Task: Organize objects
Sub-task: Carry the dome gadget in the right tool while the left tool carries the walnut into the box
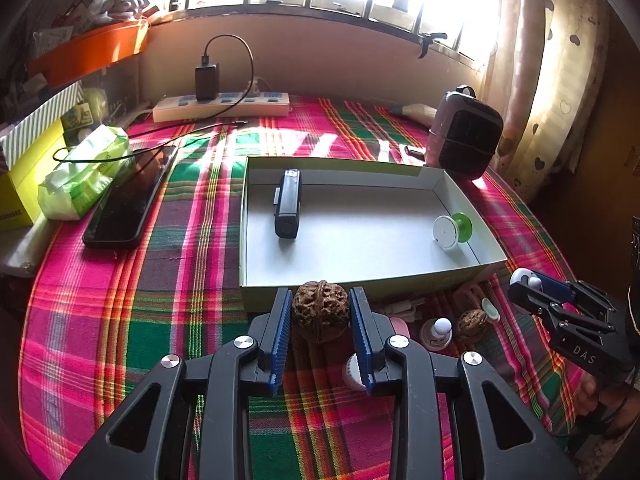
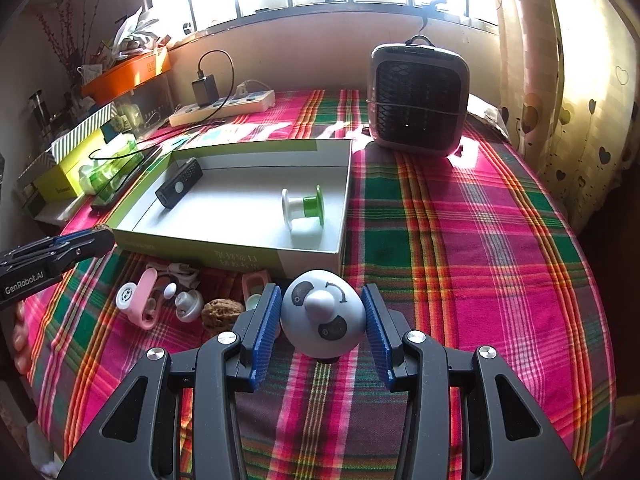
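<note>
- Gripping a brown walnut (image 1: 321, 313) in your left gripper (image 1: 321, 320): both blue pads are pressing its sides, and it is sitting just short of the near wall of the shallow cardboard box (image 1: 360, 284).
- Your right gripper (image 2: 323, 320) is clamping a white dome toy with a panda face (image 2: 323, 314); the pads are touching it left and right, with the box's near right corner just beyond.
- In the left wrist view your right gripper (image 1: 532, 284) is showing at the right edge, the white toy (image 1: 522, 276) peeking out between its fingers.
- The box is lying on the plaid tablecloth (image 2: 460, 240) and is holding a black oblong device (image 1: 288, 204) at its left side and a white-and-green spool (image 1: 452, 230) at its right.
- Small items are lying on the cloth in front of the box: a second walnut (image 2: 222, 312), a pink holder with a white disc (image 2: 138, 298), a small grey-white knob piece (image 2: 189, 305).
- A phone (image 1: 128, 200) and a green tissue pack (image 1: 86, 172) are lying left of the box; a power strip (image 1: 222, 106) is sitting by the wall.
- A small heater (image 2: 418, 96) is standing upright behind the box's far right corner.
- You are showing fingers (image 2: 20, 340) at the left edge of the right wrist view, under your left gripper.
</note>
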`<state>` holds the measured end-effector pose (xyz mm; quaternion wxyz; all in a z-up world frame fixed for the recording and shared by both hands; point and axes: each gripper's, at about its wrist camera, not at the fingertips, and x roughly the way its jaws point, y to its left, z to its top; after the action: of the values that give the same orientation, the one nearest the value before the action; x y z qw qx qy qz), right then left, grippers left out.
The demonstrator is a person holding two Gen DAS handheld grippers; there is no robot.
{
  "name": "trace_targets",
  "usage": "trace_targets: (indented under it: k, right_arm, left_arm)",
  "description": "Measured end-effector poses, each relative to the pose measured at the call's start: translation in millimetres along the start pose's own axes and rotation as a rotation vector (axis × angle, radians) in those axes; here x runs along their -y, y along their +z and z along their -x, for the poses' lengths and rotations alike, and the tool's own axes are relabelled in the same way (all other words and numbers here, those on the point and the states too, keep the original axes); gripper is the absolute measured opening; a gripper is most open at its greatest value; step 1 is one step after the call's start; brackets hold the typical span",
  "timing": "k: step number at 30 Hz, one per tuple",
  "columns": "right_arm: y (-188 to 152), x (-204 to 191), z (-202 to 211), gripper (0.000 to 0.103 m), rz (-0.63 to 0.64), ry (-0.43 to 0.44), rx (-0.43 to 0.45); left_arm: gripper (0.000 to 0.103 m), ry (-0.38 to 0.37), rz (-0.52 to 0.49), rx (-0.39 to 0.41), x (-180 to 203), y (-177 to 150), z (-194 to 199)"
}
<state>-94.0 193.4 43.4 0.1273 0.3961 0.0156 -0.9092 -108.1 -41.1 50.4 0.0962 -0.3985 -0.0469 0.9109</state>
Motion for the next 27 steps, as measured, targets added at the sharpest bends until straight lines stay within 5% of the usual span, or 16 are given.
trace_targets:
  k: [27]
  right_arm:
    - [70, -19, -47, 0.043, 0.079, 0.005, 0.010]
  left_arm:
    - [0.027, -0.023, -0.063, -0.001, 16, 55, -47]
